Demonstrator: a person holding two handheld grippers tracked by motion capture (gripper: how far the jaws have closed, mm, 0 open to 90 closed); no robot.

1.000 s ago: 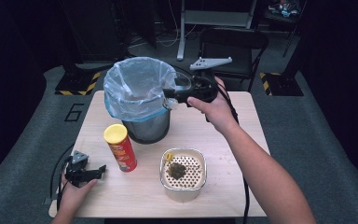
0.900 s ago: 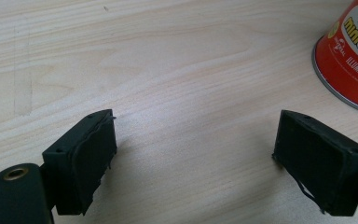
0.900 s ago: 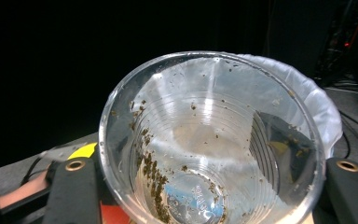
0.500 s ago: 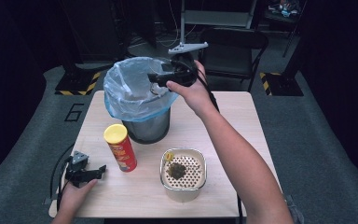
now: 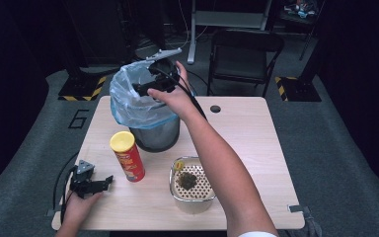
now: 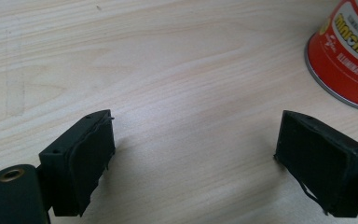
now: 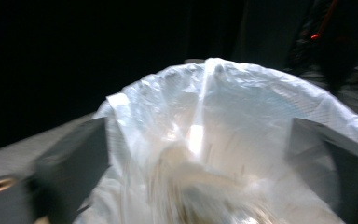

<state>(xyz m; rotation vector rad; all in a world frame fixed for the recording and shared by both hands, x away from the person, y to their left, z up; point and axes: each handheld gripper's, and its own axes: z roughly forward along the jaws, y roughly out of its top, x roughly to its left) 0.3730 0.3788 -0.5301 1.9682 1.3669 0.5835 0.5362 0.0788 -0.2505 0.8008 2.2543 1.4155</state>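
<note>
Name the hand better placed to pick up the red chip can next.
Left. Its claw rests open on the table beside the chip can; the right claw hangs over the bin behind it.

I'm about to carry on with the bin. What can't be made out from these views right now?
- Contents of the bin bag: right gripper view is motion-blurred; in the high view the right gripper and hand cover the opening.
- Dark clump in the perforated tray: too small in the high view to identify.
- Chip can: cut off by the left gripper view's edge.
</note>
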